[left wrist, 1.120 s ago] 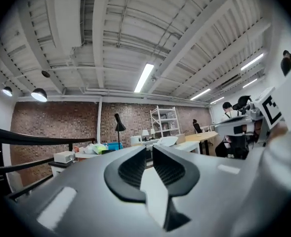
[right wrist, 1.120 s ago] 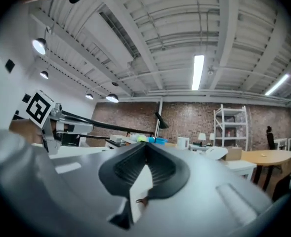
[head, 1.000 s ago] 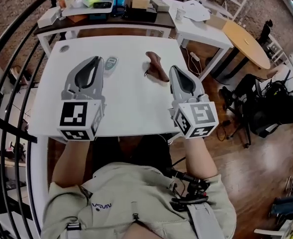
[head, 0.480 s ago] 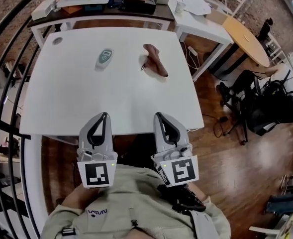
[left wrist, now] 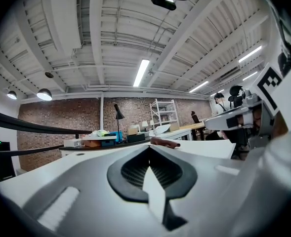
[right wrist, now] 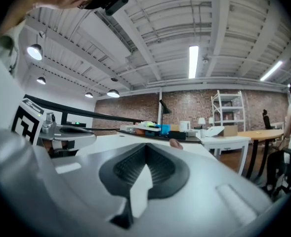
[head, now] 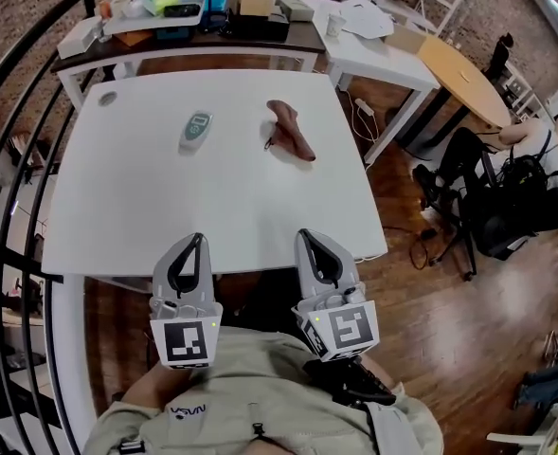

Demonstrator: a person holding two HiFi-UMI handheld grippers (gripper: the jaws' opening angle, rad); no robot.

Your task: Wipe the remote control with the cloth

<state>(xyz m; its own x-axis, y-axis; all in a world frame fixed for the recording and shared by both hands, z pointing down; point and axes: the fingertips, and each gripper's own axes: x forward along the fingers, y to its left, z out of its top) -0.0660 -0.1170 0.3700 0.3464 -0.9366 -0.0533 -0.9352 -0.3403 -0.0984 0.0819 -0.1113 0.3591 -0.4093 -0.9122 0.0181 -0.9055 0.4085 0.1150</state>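
In the head view a small grey-green remote control (head: 195, 128) lies on the white table (head: 117, 207), left of centre towards the far side. To its right lies a crumpled brown cloth (head: 291, 130), apart from the remote. My left gripper (head: 194, 242) and right gripper (head: 306, 237) are held side by side at the table's near edge, close to my body, well short of both objects. Both are shut with nothing in them. The left gripper view shows shut jaws (left wrist: 149, 147) and the cloth (left wrist: 165, 142) far ahead. The right gripper view shows shut jaws (right wrist: 146, 146) too.
A dark table (head: 203, 31) crowded with boxes stands behind the white one. To its right are a white side table (head: 383, 50) and a round wooden table (head: 463, 79). A black railing (head: 13, 93) curves along the left. Office chairs (head: 487, 188) and a seated person stand at right.
Both grippers have drawn back from over the middle of the table to its near edge and sunk lower. In the last half second they have barely moved.
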